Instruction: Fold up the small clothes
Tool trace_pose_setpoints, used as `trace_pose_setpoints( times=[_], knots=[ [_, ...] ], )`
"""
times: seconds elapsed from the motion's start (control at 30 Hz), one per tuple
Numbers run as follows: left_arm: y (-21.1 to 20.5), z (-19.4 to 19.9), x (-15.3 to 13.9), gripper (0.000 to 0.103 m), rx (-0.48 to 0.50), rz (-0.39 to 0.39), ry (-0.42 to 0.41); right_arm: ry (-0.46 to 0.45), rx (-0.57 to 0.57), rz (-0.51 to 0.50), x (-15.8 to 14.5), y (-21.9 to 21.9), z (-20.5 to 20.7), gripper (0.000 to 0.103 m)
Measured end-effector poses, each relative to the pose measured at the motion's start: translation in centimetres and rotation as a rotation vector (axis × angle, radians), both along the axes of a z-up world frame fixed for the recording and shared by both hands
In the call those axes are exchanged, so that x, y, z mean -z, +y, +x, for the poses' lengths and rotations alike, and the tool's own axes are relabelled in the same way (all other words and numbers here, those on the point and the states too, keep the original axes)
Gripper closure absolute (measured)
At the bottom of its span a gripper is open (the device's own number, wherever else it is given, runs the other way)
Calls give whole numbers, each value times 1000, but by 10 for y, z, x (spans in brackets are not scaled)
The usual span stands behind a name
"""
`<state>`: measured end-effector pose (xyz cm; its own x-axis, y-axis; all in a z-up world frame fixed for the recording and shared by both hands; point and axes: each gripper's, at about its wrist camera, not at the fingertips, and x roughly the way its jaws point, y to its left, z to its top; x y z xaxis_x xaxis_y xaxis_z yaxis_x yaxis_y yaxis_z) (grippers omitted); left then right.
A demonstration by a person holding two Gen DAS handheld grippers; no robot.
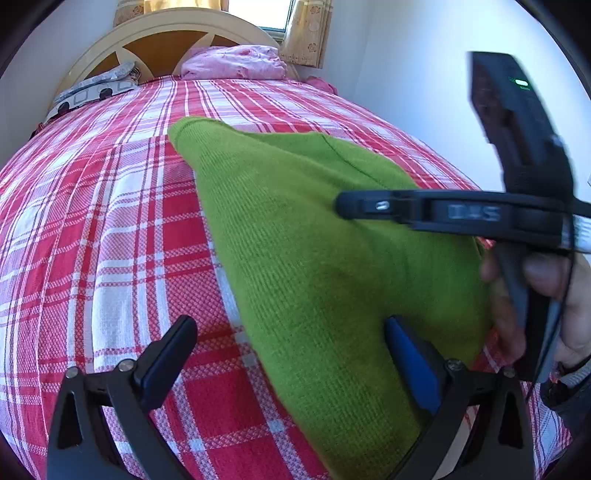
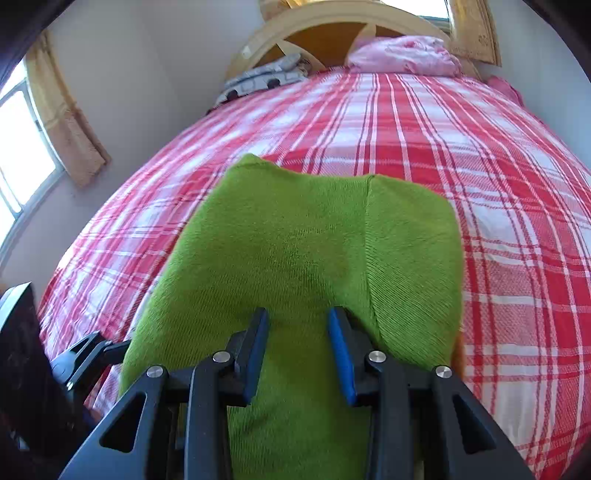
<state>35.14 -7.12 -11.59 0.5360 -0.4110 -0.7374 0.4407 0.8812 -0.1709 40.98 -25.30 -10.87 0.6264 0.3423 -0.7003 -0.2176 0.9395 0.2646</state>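
A green knit garment (image 1: 295, 229) (image 2: 295, 229) lies flat on the red and white plaid bedspread (image 1: 92, 221), its narrow end toward the headboard. My left gripper (image 1: 290, 325) stands wide open over the garment's left edge: the blue-padded finger is above the knit, the other above the bedspread. My right gripper (image 2: 298, 314) hovers over the near middle of the garment with its jaws parted a little. Green fabric shows in the gap and the pads do not press on it. In the left wrist view it (image 1: 343, 205) reaches in from the right, held by a hand (image 1: 546, 280).
A pink bundle (image 1: 236, 62) and a grey patterned pillow (image 1: 96, 88) lie at the cream headboard (image 1: 159, 33). White walls run close along both sides of the bed. A curtained window (image 2: 22, 147) is on the left, and dark furniture (image 2: 18, 369) stands by the near left corner.
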Motion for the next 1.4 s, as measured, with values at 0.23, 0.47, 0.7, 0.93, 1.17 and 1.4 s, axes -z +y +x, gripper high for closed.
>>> trace_pose_setpoints(
  times=[0.23,0.47,0.7,0.93,1.17,1.4],
  knots=[
    [4,6,1,0,4,-52,39,-95,113,162,-29,-60,-19,34],
    [11,11,0,0,-2,-147,69,30,171,324,-1,-109,8,34],
    [12,14,1,0,-8,-185,80,142,87,419,33,-104,35,31],
    [14,14,1,5,0,-207,77,171,31,456,41,-98,57,31],
    [8,15,1,7,11,-198,74,165,-53,478,47,-85,66,33],
    [-5,12,1,22,33,-137,52,166,-36,465,55,-81,68,62]
  ],
)
